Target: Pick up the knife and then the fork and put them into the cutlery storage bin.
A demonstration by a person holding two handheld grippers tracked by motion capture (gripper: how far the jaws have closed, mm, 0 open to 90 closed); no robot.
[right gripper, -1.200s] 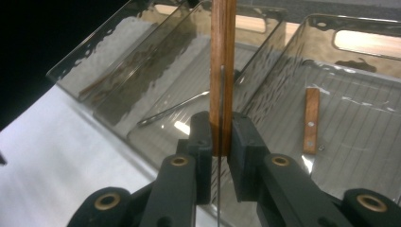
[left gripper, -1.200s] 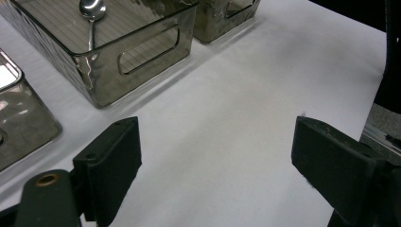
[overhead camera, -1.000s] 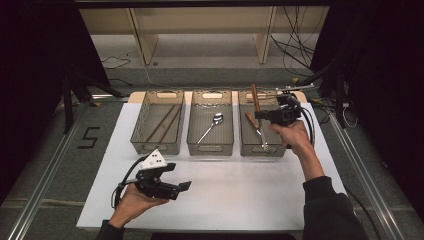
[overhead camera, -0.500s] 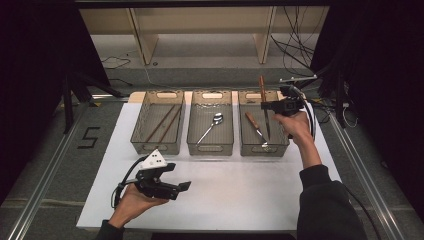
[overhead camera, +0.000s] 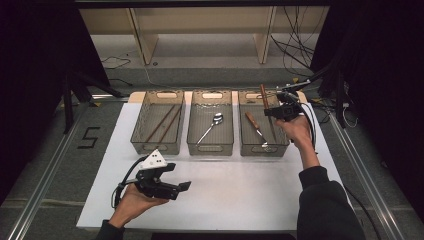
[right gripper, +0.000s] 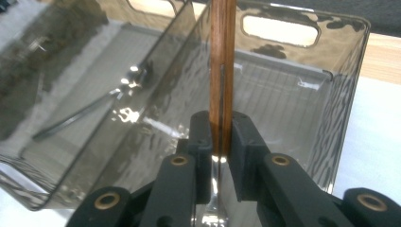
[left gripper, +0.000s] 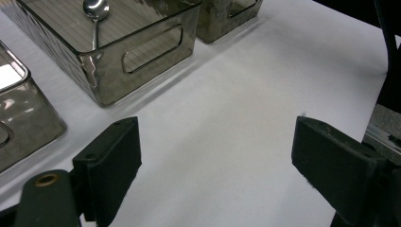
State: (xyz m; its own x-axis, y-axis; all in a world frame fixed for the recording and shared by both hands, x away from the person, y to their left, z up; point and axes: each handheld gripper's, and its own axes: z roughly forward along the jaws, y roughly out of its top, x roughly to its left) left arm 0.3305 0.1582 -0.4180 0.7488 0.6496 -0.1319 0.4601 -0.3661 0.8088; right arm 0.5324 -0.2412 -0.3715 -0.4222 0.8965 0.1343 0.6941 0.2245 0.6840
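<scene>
Three clear bins stand in a row on the white table (overhead camera: 240,190). My right gripper (overhead camera: 271,111) (right gripper: 221,125) hangs over the right bin (overhead camera: 250,150) (right gripper: 340,94), shut on a wooden-handled utensil (overhead camera: 263,95) (right gripper: 222,66) that stands nearly upright. Its metal end points down behind the jaws. A second wooden-handled utensil (overhead camera: 255,127) lies in that bin. The middle bin (overhead camera: 210,148) (left gripper: 142,56) holds a spoon (overhead camera: 212,125) (left gripper: 94,9) (right gripper: 118,92). My left gripper (overhead camera: 182,187) (left gripper: 213,161) rests open low over the bare table, nothing between its fingers (left gripper: 113,161).
The left bin (overhead camera: 155,148) (left gripper: 23,127) holds brown chopsticks (overhead camera: 165,122). Metal rails (overhead camera: 45,175) run along both table sides. Cables (overhead camera: 305,55) trail behind the right bin. A wooden shelf (overhead camera: 200,30) stands beyond the table.
My right gripper has carried the wooden-handled utensil a little to the right and slightly down over the right bin. The left gripper has stayed where it was.
</scene>
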